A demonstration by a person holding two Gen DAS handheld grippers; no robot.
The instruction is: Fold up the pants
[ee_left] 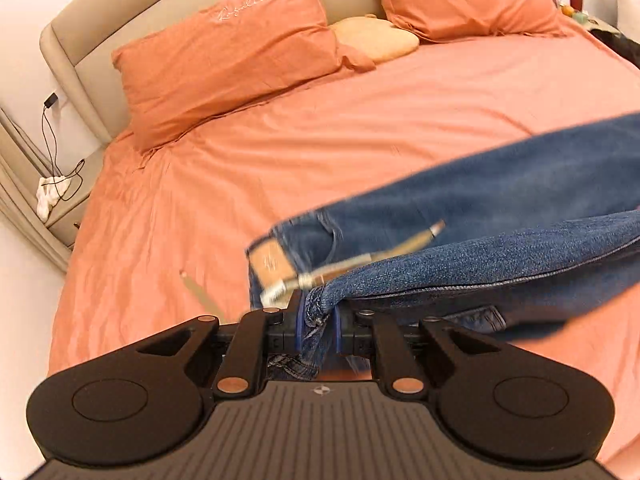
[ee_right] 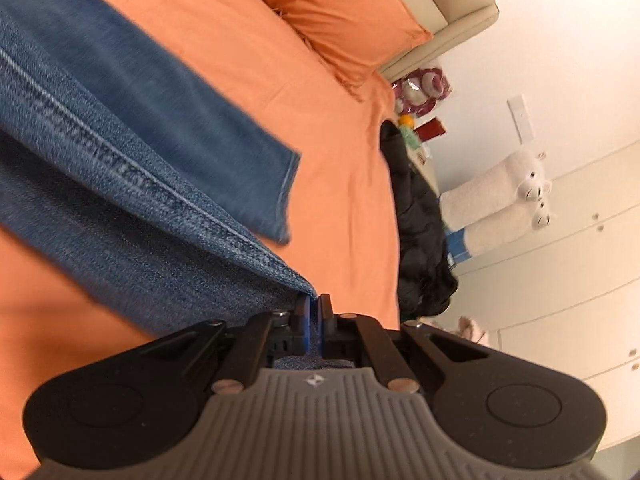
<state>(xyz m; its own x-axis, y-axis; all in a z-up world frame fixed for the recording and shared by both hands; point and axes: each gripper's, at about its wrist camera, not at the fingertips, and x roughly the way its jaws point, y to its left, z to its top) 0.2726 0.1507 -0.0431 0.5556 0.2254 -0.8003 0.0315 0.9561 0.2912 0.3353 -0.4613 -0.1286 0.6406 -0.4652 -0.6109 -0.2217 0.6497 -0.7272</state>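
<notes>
The blue jeans (ee_left: 500, 200) are not folded yet; the job looks like it is only starting. Both claws have a bit of the jeans and hold it up off the orange bed sheet (ee_left: 360, 112). The left gripper (ee_left: 319, 322) is clenched on a bunched bit of denim at the top end of the jeans, in the lower middle of its view. Close by, you can see the tan label patch (ee_left: 267, 259) and a striped belt (ee_left: 360, 262), so this is the waist end. The right gripper (ee_right: 314, 312) is squeezed tight on the edge of one leg, near the hem, in the lower middle of its view. The other leg hem (ee_right: 286, 196) hangs loose just above it and is blurry. What is left, I think, is to lay one half over the other and then fold the legs up. The jeans are long from waist to hem. In the left view they run from the lower middle out to the right edge. In the right view they run from the claw up to the upper left corner. Orange pillows (ee_left: 228, 64) sit at the top of the bed, well away from the jeans.
</notes>
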